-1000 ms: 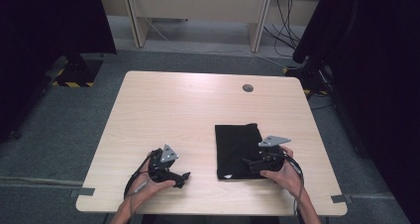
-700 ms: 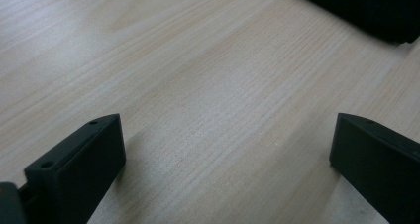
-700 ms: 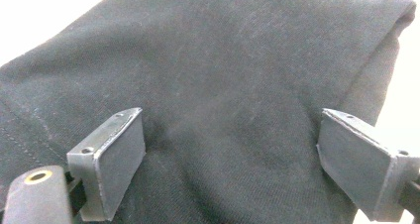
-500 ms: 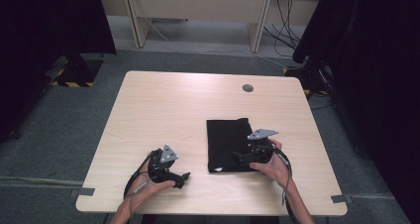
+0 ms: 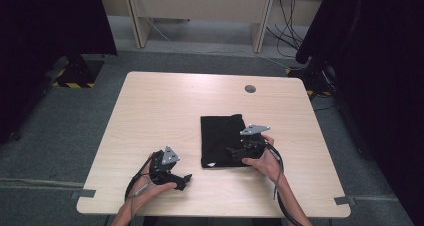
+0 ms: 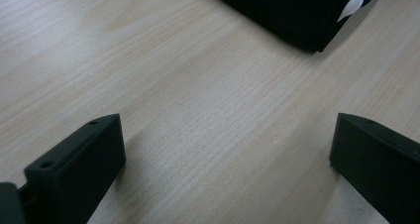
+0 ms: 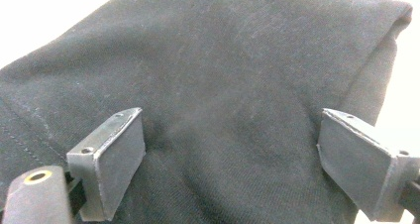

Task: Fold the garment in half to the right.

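Right gripper: now we see our right gripper [image 5: 240,148] over the right half of the black folded cloth [image 5: 222,138], its jaws spread wide apart with nothing pinched between them.
Right gripper, close view: our right gripper [image 7: 230,157] has both jaws down at the black folded cloth [image 7: 223,75]; dark fabric lies across the whole gap, and whether the tips press into it we cannot tell.
Right hand: our right hand [image 5: 265,161] grips the tool from the near side, its cable trailing toward the near edge.
Left gripper: our left gripper [image 5: 184,179] sits low near the near edge of the table [image 5: 165,106], left of the cloth and apart from it, held by our left hand [image 5: 155,188].
Left gripper, close view: our left gripper [image 6: 225,159] has its jaws wide apart, bare wood between them, clamping nothing.
Cloth: folded into a rectangle, flat on the table, right of centre and closer to the near edge than the far one.
Cloth corner: the black folded cloth [image 6: 287,11] shows its near left corner ahead of the left jaws, with a small white tag [image 6: 354,2] on it.
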Motion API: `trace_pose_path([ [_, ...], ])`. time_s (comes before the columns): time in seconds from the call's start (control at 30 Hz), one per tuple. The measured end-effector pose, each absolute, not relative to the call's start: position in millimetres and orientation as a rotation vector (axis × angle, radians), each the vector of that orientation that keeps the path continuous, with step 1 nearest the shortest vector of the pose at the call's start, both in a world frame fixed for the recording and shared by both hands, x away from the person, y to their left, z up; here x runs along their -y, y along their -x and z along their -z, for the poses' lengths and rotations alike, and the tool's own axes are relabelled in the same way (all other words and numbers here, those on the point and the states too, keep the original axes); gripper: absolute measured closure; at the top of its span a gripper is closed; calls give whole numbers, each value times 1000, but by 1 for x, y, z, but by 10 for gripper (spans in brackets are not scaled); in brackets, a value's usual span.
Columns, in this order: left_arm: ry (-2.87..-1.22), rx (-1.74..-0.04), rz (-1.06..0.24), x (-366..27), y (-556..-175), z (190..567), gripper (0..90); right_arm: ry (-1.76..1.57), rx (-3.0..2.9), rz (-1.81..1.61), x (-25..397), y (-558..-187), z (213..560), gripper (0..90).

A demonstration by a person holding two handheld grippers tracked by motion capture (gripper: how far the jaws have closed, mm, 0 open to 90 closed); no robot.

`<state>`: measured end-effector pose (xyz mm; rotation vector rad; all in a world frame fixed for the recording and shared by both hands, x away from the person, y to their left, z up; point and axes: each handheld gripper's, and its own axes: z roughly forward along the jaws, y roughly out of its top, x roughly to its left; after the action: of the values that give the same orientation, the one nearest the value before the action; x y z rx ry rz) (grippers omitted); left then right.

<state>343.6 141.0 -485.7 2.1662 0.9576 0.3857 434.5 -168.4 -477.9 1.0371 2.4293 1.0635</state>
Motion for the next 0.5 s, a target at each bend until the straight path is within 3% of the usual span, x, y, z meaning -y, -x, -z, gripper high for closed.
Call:
trace_pose_path([
  [0.5, -2166, -958, -386, -141, -344, 486, 0, -1035, -2421, -1078, 163, -439, 478, 138],
])
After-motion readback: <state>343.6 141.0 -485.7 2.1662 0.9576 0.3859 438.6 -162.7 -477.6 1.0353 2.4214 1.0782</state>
